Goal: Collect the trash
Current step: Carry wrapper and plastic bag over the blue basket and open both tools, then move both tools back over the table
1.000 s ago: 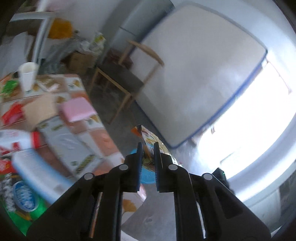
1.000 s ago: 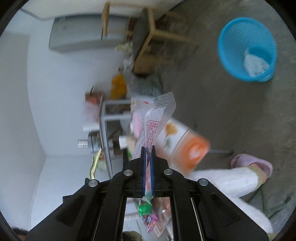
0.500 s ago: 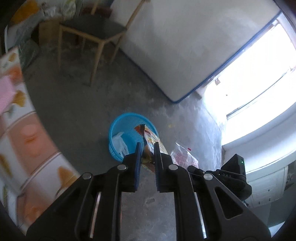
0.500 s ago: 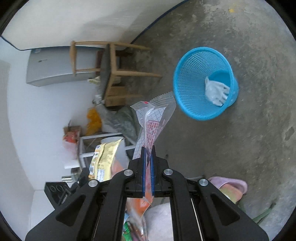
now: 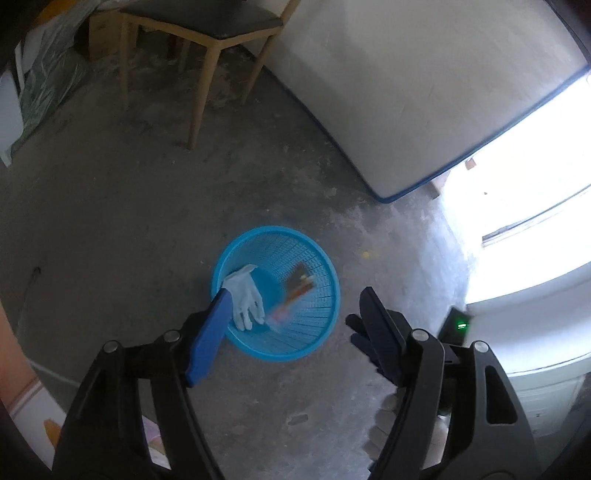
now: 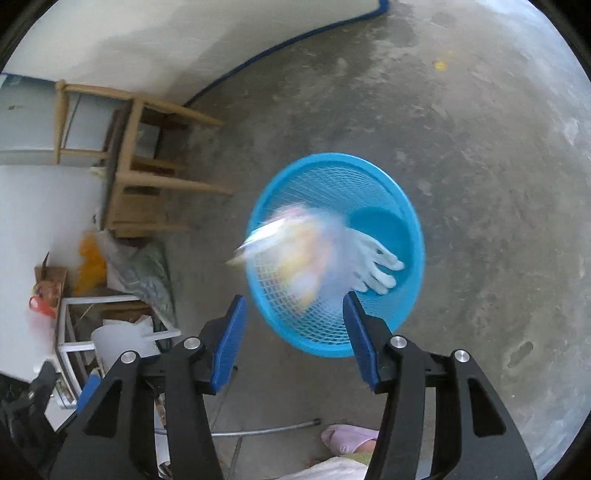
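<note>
Left wrist view: concrete floor (image 5: 110, 229), wooden chair (image 5: 207, 33) near the wall. Blue mesh basket (image 5: 275, 291) stands on the floor; inside it a white glove (image 5: 245, 299) and a blurred orange-brown wrapper (image 5: 299, 286). Left gripper (image 5: 295, 325) above the basket, jaws opening, nothing between them. Right wrist view: right gripper (image 6: 293, 332) jaws opening, nothing clamped; a blurred pale wrapper (image 6: 299, 251) is free over the basket rim (image 6: 332, 158), apart from the pads.
</note>
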